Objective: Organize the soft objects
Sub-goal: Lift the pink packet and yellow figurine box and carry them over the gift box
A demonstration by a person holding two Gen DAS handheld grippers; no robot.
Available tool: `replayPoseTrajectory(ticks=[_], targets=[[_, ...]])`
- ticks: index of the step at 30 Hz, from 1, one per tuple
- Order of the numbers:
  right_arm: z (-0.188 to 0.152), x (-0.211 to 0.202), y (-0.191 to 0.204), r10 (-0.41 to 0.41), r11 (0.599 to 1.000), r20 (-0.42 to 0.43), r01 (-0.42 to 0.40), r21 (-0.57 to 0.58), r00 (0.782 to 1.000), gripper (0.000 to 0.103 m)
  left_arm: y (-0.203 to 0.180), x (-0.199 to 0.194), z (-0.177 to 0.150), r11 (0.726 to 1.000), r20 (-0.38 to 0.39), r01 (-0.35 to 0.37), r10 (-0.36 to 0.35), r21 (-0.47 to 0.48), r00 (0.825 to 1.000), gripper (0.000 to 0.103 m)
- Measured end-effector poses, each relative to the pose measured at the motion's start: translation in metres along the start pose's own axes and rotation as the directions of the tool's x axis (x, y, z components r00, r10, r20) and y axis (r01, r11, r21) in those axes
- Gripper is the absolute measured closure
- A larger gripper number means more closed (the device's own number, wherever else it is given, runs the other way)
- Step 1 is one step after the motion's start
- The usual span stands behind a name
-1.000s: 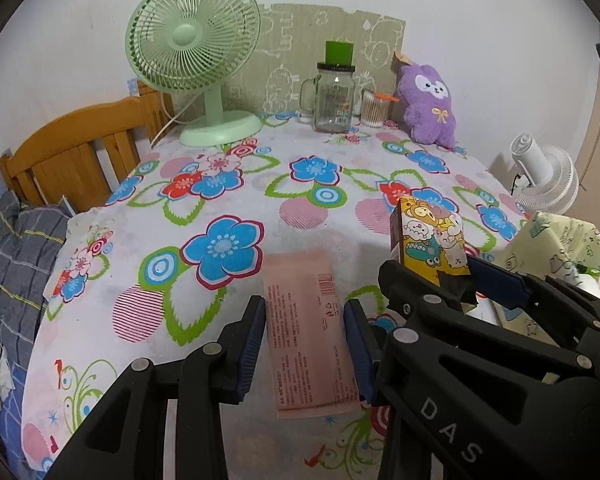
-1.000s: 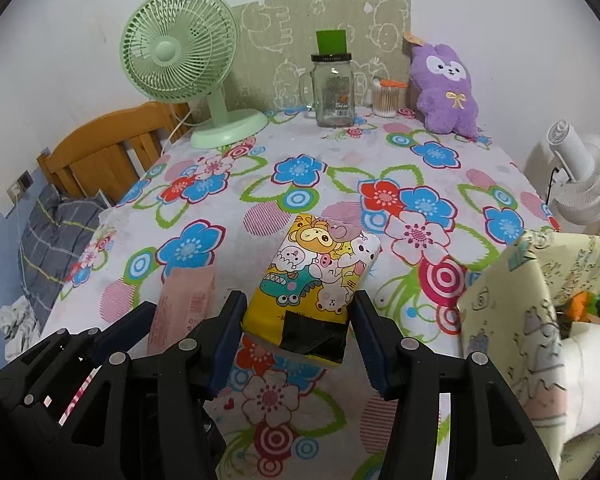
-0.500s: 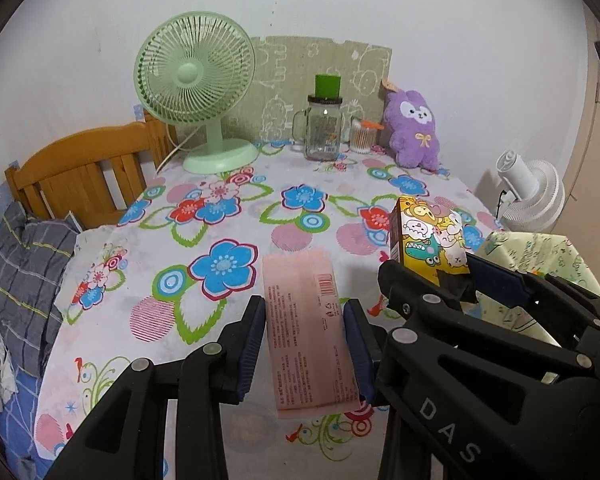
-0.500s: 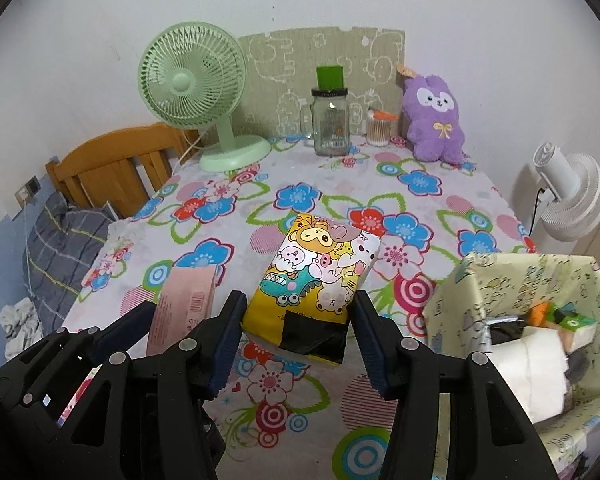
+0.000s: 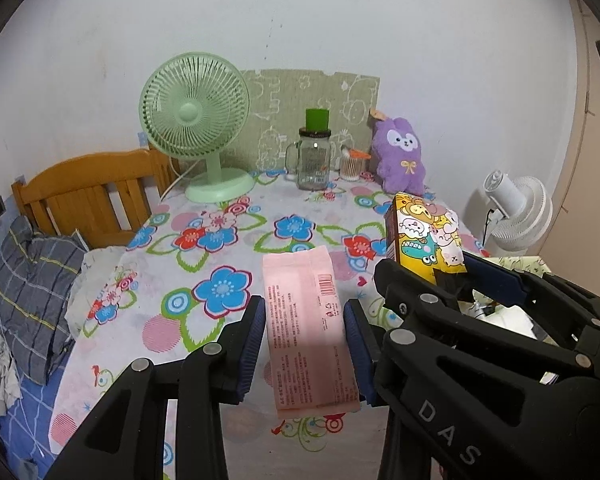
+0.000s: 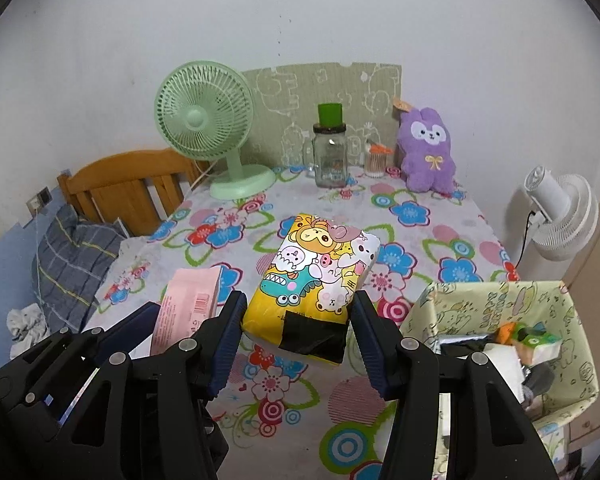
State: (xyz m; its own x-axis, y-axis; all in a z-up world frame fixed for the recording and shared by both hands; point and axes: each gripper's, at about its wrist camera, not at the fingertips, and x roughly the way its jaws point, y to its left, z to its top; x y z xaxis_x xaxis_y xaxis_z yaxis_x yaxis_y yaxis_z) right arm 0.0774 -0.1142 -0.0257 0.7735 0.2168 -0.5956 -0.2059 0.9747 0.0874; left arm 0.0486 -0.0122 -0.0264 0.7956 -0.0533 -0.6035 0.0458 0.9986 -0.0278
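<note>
Holding two soft packs up off the table right now, one per gripper. My left gripper (image 5: 305, 344) has its jaws partly closed, clamped on the long side edges of the pink pack (image 5: 306, 330). Pack's long axis runs straight out along the fingers, away from the camera; far short end points toward the back of the table, near end sticks back past the pads toward me. Printed face with barcode faces up. It's clear of the floral tablecloth (image 5: 204, 248).

My right gripper (image 6: 298, 340) sits a bit wider, jaws pressing both sides of the yellow cartoon tissue pack (image 6: 314, 276). Long axis also points forward along the fingers, tipped slightly right at the far end. Cartoon face up, black tape patch at the near end between the pads. Also lifted off the cloth.

The two grippers sit side by side, pink pack left of yellow pack in the right wrist view.

Fabric storage bin (image 6: 496, 300) is at lower right by the table edge, stuff already inside. Green fan (image 6: 204, 120), glass jar (image 6: 331, 158) and purple plush (image 6: 427, 148) stand at the back along the wall.
</note>
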Motion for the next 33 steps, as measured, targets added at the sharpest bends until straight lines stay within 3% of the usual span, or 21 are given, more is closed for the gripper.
replayPoseTrajectory(ticks=[14,33], targets=[[0.01,-0.03,-0.02,-0.008,1.0,0.046,0.008,-0.011,0.999,0.046,-0.027,-0.018,0.01,0.999,0.04,0.022,-0.024,0.029,0.999,0.062],[0.004,-0.047,-0.082,-0.089,0.996,0.067,0.087,0.027,0.994,0.046,-0.093,-0.009,0.013,0.986,0.042,0.131,-0.136,0.099,0.99,0.062]])
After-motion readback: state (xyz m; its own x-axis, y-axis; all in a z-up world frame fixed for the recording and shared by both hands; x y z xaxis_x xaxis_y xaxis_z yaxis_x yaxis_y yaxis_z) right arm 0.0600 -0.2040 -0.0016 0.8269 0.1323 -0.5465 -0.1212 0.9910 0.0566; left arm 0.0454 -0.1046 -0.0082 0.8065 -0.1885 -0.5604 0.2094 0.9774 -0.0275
